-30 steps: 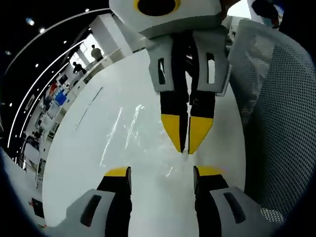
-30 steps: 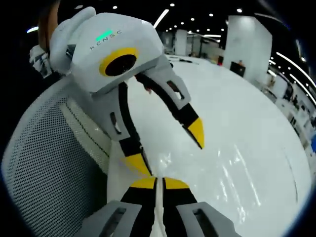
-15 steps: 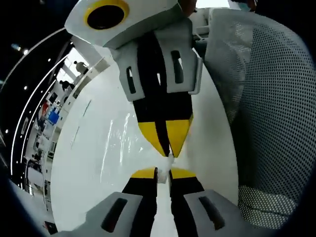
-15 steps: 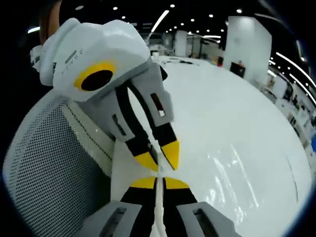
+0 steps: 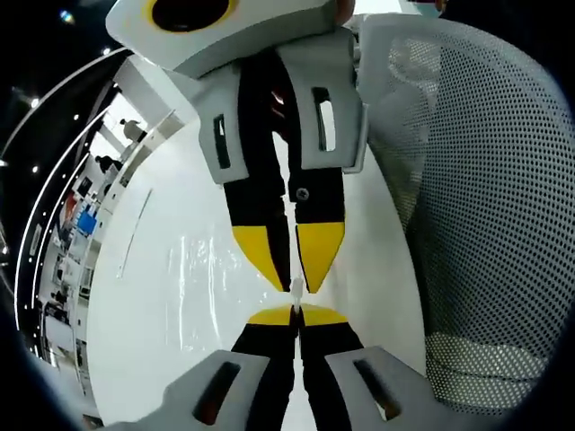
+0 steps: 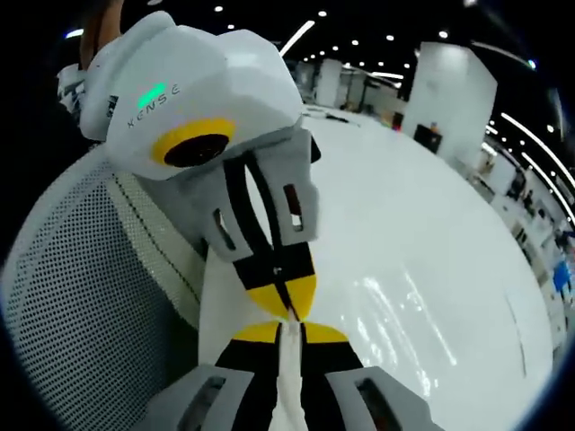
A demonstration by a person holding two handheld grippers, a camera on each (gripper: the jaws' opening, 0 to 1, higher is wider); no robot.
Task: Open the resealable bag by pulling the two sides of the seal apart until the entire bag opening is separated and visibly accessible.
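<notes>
both grippers are clenched tip to tip on the top edge of the bag. in the left gripper view, the left gripper (image 5: 296, 313) has its yellow tips pressed together on a thin white strip of the seal, and the right gripper (image 5: 293, 268) comes down from above with its tips pinched on the same strip directly opposite. the right gripper view repeats this: the right gripper (image 6: 289, 330) is closed on the strip, and the left gripper (image 6: 286, 301) meets it from above.

risks from here, as a judgement:
- both tips sit on a very narrow margin of film. a pull with too little bite would let one side slip free and the seal would stay shut.
- it cannot be told whether each gripper holds a separate side of the seal or both layers together. if both layers are caught, pulling would only stretch or tear the film.
- a pull at one point may part the seal locally and leave the ends closed.

the bag (image 5: 207, 269) is clear plastic, seen mostly as glare streaks and creases. it lies flat on the white table (image 5: 153, 296) beyond the tips, near a mesh chair (image 5: 485, 197). the opening looks not yet separated.
</notes>
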